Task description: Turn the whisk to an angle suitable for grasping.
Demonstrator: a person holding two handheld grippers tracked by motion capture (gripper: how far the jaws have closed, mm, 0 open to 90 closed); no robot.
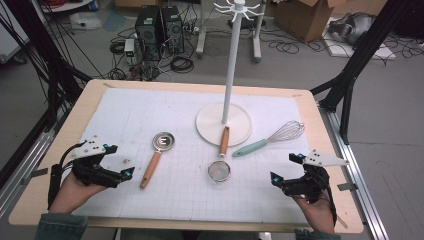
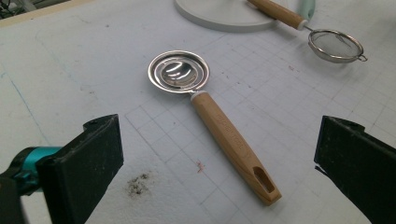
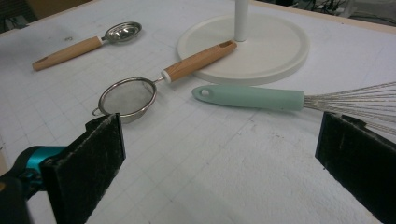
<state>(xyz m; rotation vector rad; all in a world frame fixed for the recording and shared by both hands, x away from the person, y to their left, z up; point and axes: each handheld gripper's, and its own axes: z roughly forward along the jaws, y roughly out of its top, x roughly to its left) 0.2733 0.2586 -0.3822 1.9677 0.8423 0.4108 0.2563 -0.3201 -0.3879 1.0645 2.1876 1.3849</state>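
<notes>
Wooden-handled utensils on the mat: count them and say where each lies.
2. The egg separator lies left of the stand's base. The small strainer lies right of it, its handle end resting on that base. The whisk has a green handle instead.

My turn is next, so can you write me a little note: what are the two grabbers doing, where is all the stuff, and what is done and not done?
Left gripper: open, holds nothing, low at the near left of the mat, aimed at the egg separator.
Right gripper: open, holds nothing, near right, facing the strainer and whisk.
Things: the separator lies flat left of centre. The strainer's handle tip rests on the stand base. The whisk lies right of the strainer, beside the base.
Done: nothing picked up; the stand's hooks are bare.
Left: probably hang all three tools on the hooks, starting with the separator.
</notes>
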